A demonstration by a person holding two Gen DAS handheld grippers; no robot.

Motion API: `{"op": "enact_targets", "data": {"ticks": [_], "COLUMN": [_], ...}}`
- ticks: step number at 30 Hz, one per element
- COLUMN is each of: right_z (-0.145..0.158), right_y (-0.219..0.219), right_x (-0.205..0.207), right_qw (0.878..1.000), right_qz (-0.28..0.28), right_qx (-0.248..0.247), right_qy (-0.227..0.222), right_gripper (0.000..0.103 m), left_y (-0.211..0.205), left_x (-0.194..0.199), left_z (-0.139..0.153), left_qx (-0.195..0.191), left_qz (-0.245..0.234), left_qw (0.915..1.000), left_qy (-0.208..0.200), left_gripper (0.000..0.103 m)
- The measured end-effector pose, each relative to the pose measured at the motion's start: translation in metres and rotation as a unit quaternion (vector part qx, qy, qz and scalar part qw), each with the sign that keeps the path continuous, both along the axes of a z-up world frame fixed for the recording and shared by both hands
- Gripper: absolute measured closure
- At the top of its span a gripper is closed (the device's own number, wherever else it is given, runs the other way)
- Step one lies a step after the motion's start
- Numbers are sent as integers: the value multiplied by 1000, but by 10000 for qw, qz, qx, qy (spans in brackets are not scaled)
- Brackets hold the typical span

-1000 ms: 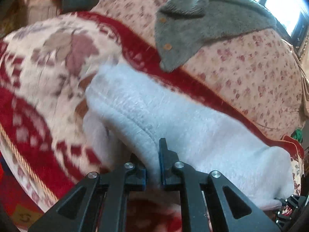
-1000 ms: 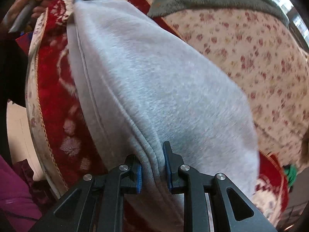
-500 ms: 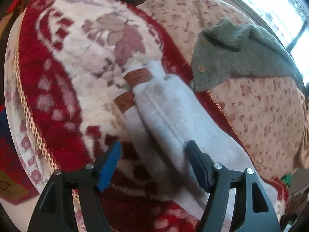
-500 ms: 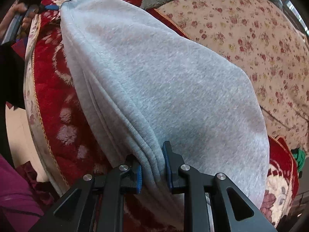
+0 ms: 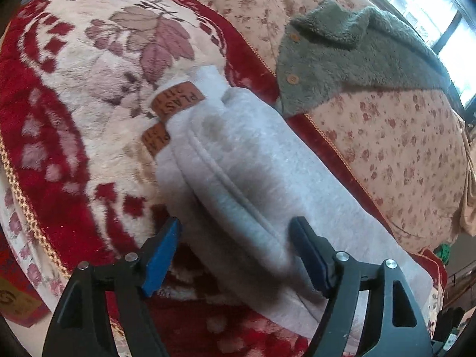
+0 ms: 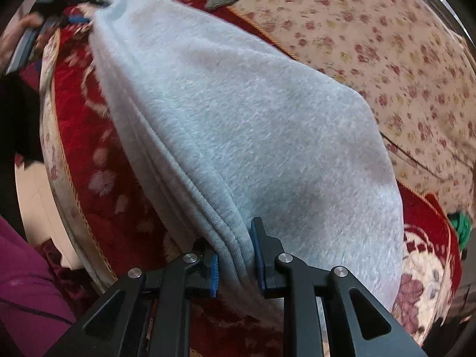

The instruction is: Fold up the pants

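Left gripper point(image 5: 238, 247): jaws have just been opening and now stand spread, the folded edge of the grey sweatpants point(image 5: 253, 178) lying loose between the pads; right gripper point(image 6: 235, 255) is pinched tight on the layered hem at its end. The sweatpants lie as a narrow stacked bundle on the red floral blanket point(image 5: 59, 119), two brown labels point(image 5: 178, 101) showing at 11 o'clock, a green fleece jacket point(image 5: 357, 59) well apart at 1 o'clock. Judged: fold mostly laid down, left end released; right release and any final fold or smoothing remain.
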State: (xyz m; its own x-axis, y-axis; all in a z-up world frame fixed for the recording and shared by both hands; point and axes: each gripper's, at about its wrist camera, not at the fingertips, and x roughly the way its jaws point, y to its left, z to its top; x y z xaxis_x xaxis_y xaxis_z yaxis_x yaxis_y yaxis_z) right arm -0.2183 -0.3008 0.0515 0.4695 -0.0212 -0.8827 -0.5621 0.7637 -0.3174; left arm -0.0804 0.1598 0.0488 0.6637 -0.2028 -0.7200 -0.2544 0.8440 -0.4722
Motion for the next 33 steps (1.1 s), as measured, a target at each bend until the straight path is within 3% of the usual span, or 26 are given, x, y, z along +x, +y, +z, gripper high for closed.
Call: {"op": "enact_targets", "data": {"ticks": [4,6,7,9,10,11,13,17,20,22,24,25,26,27,30,33], "right_z": [-7,-7,-6,1,7,13,29,49,55,53,47,42,40,33,16,0], "right_y": [7,6,5,3,-1,-7,-22,-62,-109,-144,-174,-194,-204,-220,-242,-253], "right_x": [-9,-12,-13,-15,-17,-17,-23,-27,-35,-38,-42,-44,-44,-45,-43,-46], "right_qw": [9994,9989,9988,9984,9980,9968,9912,9766,9534,9313,9060,8836,8707,8462,8030,7753], "right_qz": [-21,-107,-132,-178,-228,-277,-501,-1134,-1894,-2451,-2931,-3243,-3395,-3647,-3966,-4150], "right_qx": [-141,-42,3,174,402,644,1127,1763,2311,2675,3046,3374,3557,3885,4439,4741], "right_qy": [-323,-448,-481,-506,-432,-383,-480,-483,-414,-319,-228,-148,-103,-1,298,437], "right_gripper": [77,75,74,68,56,41,30,29,27,27,27,26,25,24,22,22], "left_y": [-4,-8,-11,-12,-12,-12,-12,-18,-42,-66,-95,-112,-127,-144,-196,-248], "left_x": [5,8,8,6,3,2,-3,-19,-32,-36,-36,-36,-36,-36,-36,-35], "left_z": [-2,-5,-6,-3,-1,1,7,31,48,55,62,65,67,69,72,69], "left_qx": [147,331,429,536,607,694,950,1465,1712,1749,1721,1653,1587,1512,1304,1230], "left_qz": [-73,-156,-178,-176,-149,-99,95,473,328,22,-348,-588,-808,-1063,-1776,-2361], "left_qw": [9999,9992,9987,9983,9980,9975,9954,9877,9827,9815,9804,9798,9789,9773,9694,9580], "left_qy": [40,151,204,164,126,109,102,-270,-631,-775,-893,-960,-999,-1032,-1082,-1069], "left_gripper": [27,41,43,44,44,43,25,21,18,17,17,17,16,16,16,16]}}
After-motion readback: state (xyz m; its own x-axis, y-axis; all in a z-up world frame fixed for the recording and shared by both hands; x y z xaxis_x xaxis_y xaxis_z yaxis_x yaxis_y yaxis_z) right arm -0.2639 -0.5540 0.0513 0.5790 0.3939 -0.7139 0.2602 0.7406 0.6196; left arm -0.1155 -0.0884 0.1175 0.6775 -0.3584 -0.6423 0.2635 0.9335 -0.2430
